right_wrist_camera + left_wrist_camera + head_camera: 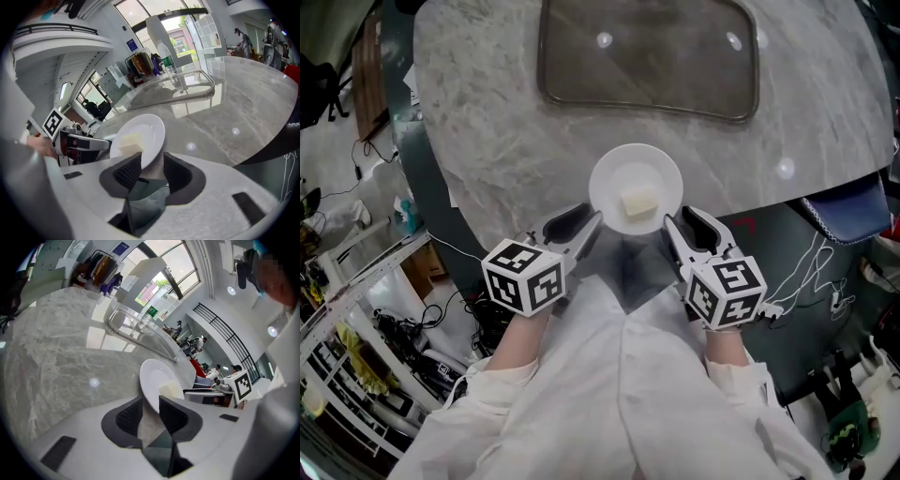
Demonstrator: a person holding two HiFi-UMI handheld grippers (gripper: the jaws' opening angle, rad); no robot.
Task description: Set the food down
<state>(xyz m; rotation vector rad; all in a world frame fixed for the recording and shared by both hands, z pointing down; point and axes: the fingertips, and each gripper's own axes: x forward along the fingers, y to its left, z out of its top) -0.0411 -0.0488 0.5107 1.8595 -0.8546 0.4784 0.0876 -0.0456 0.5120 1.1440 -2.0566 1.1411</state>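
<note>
Head view: one white plate (619, 178) lies on the marble surface (506, 122) near its front edge, carrying one pale yellow block of food (638, 202). Two grippers flank the plate's near rim. The left gripper (581, 220) is clamped on the rim, its pads (173, 416) close against it. The right gripper (686, 223) stands released: the rim passes between its jaws, with a gap beside one pad (176, 173).
</note>
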